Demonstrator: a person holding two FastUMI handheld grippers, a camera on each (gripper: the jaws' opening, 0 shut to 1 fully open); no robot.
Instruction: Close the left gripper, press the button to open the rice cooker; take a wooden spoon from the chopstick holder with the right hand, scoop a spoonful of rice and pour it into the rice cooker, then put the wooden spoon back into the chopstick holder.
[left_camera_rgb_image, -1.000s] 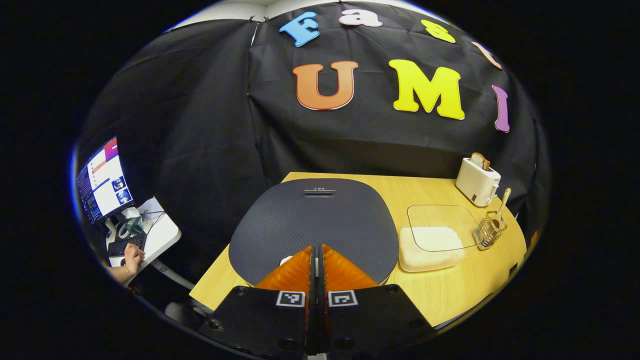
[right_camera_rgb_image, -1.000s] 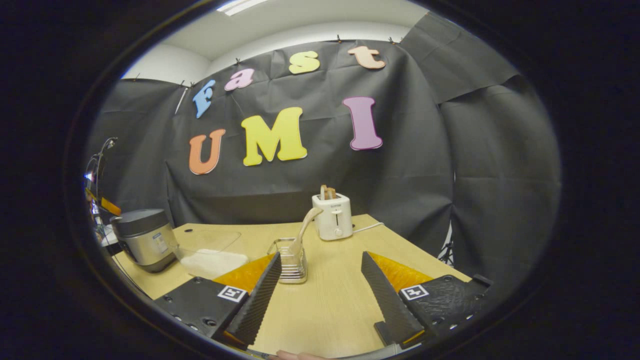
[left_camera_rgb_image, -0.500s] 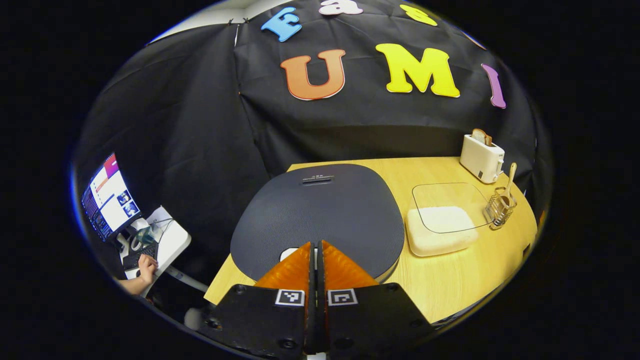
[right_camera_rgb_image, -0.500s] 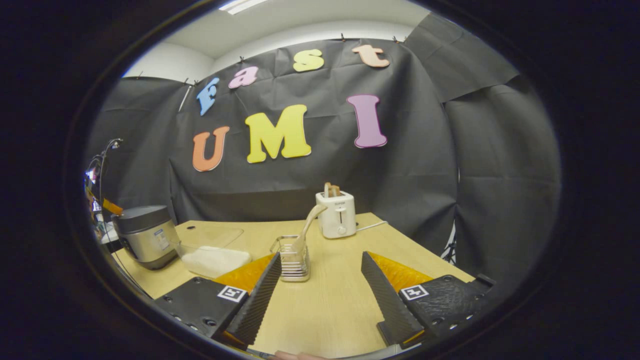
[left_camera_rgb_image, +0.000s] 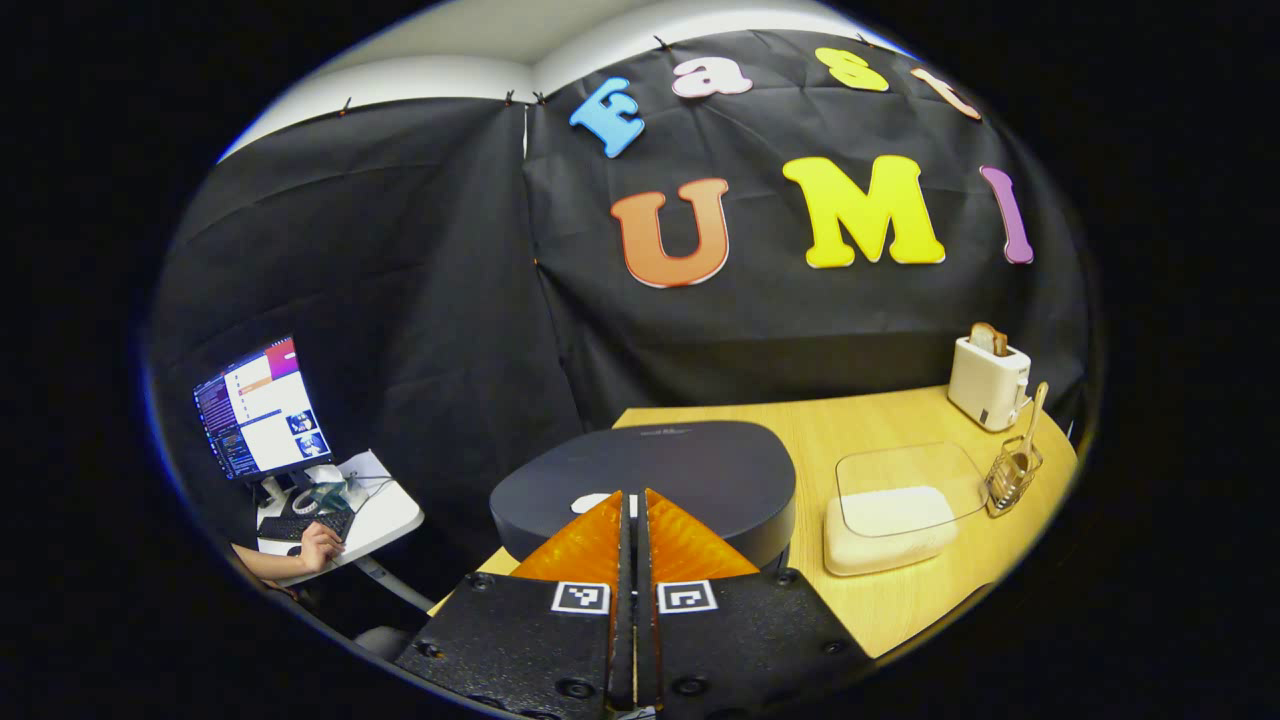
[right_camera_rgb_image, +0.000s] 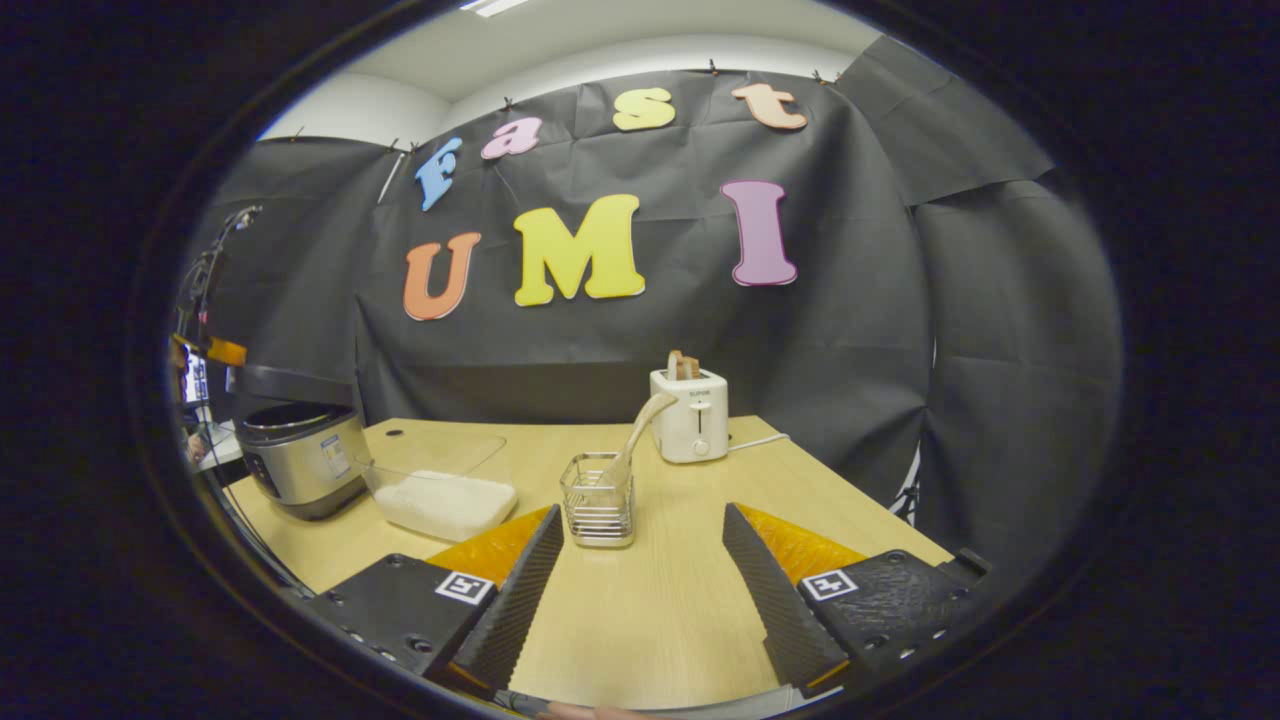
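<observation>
Left gripper (left_camera_rgb_image: 633, 500): ridged wedge fingers pressed flat together, nothing between them, at lower centre of the left gripper view; tips overlap the pale button (left_camera_rgb_image: 598, 503) on the near edge of the lid, contact not discernible.
Right gripper (right_camera_rgb_image: 643, 590): ribbed, blade-shaped fingers spread wide, holding nothing, at the bottom of the right gripper view over bare tabletop.
Table (right_camera_rgb_image: 640, 620): light wood grain, smooth.
Rice cooker (right_camera_rgb_image: 300, 455): round brushed-metal body at far left of the right gripper view; lid (left_camera_rgb_image: 650, 480) dark, finely textured, rounded, raised off the pot rim.
Rice container (right_camera_rgb_image: 440, 490): clear rectangular plastic, white rice in its lower part, just right of the cooker.
Toaster (right_camera_rgb_image: 690, 415): white, boxy, bread in the slot, beyond the holder at centre frame.
Chopstick holder (right_camera_rgb_image: 597, 512): wire-ribbed cylinder, centre frame, just beyond the right gripper's left finger, apart from it.
Wooden spoon (right_camera_rgb_image: 640, 428): pale wood, standing in the holder, leaning toward the toaster.
</observation>
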